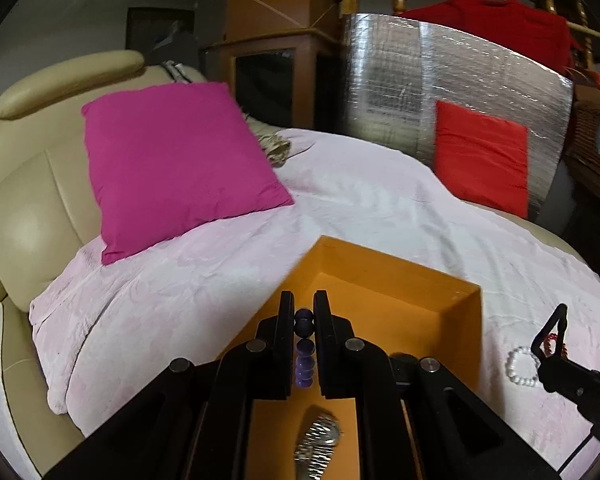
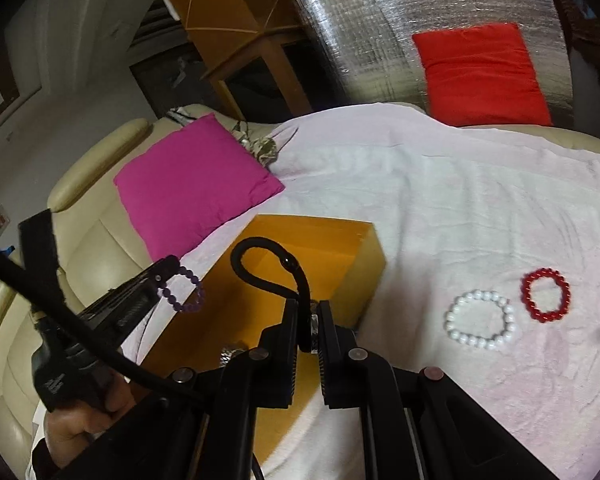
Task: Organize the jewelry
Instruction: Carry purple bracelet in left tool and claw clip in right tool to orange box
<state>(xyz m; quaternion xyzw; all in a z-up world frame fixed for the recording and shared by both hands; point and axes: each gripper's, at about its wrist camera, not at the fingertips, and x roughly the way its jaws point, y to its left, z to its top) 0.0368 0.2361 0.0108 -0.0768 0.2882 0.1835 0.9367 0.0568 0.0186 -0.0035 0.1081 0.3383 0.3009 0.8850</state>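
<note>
My left gripper [image 1: 304, 297] is shut on a purple bead bracelet [image 1: 304, 344], which hangs above the open orange box [image 1: 456, 312]. A silver metal watch [image 1: 318, 440] lies on the box floor under the fingers. My right gripper [image 2: 308, 309] is shut on a black-strap watch [image 2: 268, 264]; the strap loops up over the same orange box [image 2: 340, 240]. In the right wrist view my left gripper [image 2: 168, 271] comes in from the left with the purple bracelet [image 2: 186, 294] dangling. A white bead bracelet [image 2: 480, 320] and a red bead bracelet [image 2: 546, 294] lie on the pale pink cloth [image 2: 460, 208].
A magenta cushion [image 1: 172, 164] leans on the beige sofa back [image 1: 32, 208] to the left. A red cushion [image 1: 482, 156] rests against a silver foil panel [image 1: 388, 92] behind. Wooden furniture [image 1: 268, 40] stands farther back. A hand [image 2: 80, 428] grips the left tool.
</note>
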